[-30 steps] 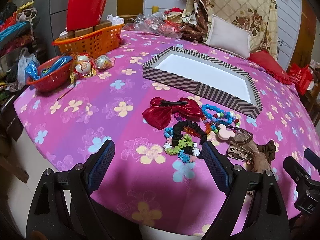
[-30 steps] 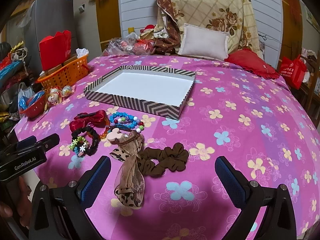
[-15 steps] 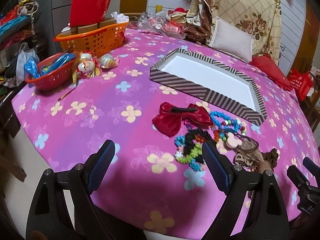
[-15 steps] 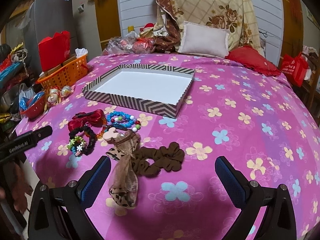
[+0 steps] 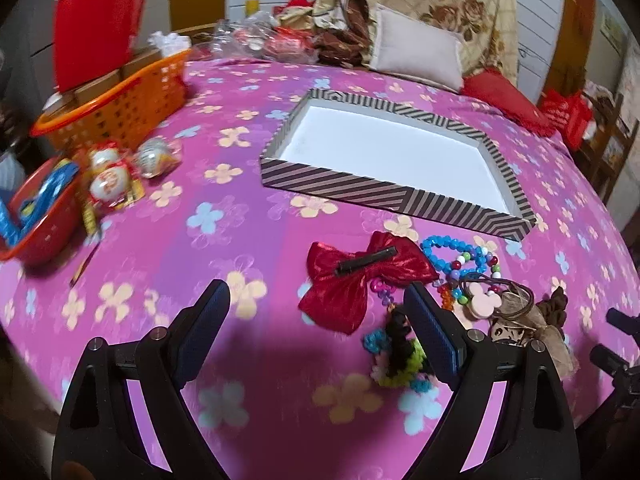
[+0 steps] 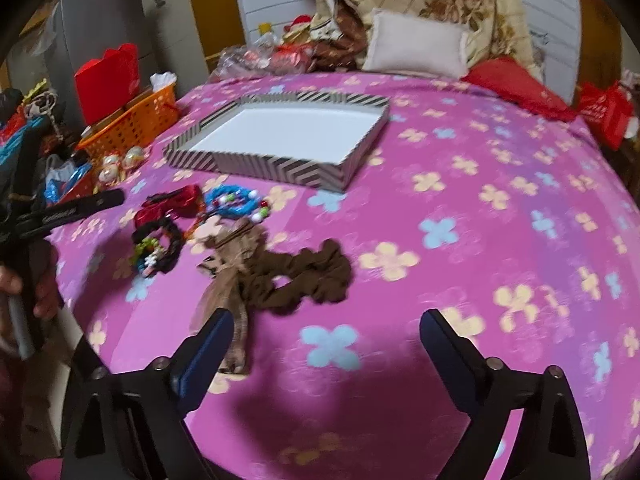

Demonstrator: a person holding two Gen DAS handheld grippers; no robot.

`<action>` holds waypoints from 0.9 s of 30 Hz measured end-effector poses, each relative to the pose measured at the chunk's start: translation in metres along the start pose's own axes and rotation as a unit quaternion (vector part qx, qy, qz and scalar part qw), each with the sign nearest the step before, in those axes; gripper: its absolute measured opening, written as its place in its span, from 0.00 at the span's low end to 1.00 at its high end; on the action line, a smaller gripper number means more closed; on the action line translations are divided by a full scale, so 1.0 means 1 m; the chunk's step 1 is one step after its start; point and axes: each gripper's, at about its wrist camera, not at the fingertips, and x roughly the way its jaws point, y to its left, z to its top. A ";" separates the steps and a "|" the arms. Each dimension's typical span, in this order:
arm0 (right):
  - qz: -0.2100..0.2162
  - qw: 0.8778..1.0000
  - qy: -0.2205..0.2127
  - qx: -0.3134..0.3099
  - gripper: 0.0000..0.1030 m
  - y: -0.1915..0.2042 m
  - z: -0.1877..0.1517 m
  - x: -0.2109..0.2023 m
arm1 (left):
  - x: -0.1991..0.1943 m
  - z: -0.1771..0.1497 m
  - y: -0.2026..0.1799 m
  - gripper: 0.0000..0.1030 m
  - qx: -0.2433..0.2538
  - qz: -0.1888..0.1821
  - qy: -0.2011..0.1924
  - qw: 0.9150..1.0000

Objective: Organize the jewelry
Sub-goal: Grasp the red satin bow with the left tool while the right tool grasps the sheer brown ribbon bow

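A striped box [image 5: 348,184] with a white floor stands open on the pink flowered cloth; it also shows in the right wrist view [image 6: 256,164]. In front of it lies a pile of accessories: a red bow clip [image 5: 352,276], a blue bead bracelet [image 5: 452,246], a black and green bracelet [image 5: 400,350], a pink mouse hair tie [image 5: 482,300]. The right wrist view shows a brown scrunchie [image 6: 316,276] and a tan leopard bow [image 6: 228,276]. My left gripper [image 5: 316,320] is open and empty just before the red bow. My right gripper [image 6: 326,344] is open and empty just short of the scrunchie.
An orange basket [image 5: 120,116] with a red bag [image 5: 96,28] and a red bowl [image 5: 44,220] stand at the left, with small figurines [image 5: 110,178] beside them. Pillows [image 5: 416,54] and bags line the far edge. The table edge is close below both grippers.
Both grippers have moved forward over the table toward the accessory pile. The left one has swung right, nearer the red bow. Both stay open.
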 end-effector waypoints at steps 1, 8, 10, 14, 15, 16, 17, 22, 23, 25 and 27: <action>0.005 1.000 0.001 -0.003 0.90 0.004 0.000 0.002 | 0.004 0.002 0.000 0.86 0.003 -0.005 0.003 1.000; -0.002 0.999 0.005 -0.047 0.89 0.030 0.009 0.020 | 0.022 0.011 -0.006 0.86 0.055 -0.034 0.019 0.998; 0.000 0.999 0.009 -0.043 0.89 0.029 0.012 0.025 | 0.029 0.014 -0.008 0.86 0.071 -0.041 0.025 0.996; -0.006 0.999 0.018 -0.037 0.89 0.027 0.014 0.035 | 0.040 0.021 -0.010 0.86 0.090 -0.058 0.035 0.994; -0.012 0.999 0.019 -0.038 0.89 0.025 0.015 0.036 | 0.043 0.022 -0.012 0.86 0.101 -0.063 0.038 0.992; -0.015 0.999 0.020 -0.036 0.89 0.023 0.015 0.037 | 0.043 0.022 -0.015 0.86 0.110 -0.064 0.039 0.991; -0.016 0.999 0.020 -0.031 0.91 0.022 0.016 0.038 | 0.046 0.023 -0.018 0.86 0.125 -0.064 0.039 0.989; -0.015 0.999 0.029 -0.025 0.91 0.019 0.017 0.047 | 0.058 0.027 -0.029 0.86 0.157 -0.072 0.052 0.984; -0.015 0.999 0.033 -0.027 0.91 0.020 0.017 0.050 | 0.061 0.029 -0.030 0.86 0.160 -0.074 0.055 0.983; -0.013 0.999 0.039 -0.027 0.91 0.020 0.016 0.055 | 0.068 0.030 -0.034 0.86 0.168 -0.072 0.058 0.981; -0.011 0.999 0.043 -0.028 0.91 0.020 0.017 0.059 | 0.072 0.030 -0.036 0.86 0.175 -0.076 0.063 0.980</action>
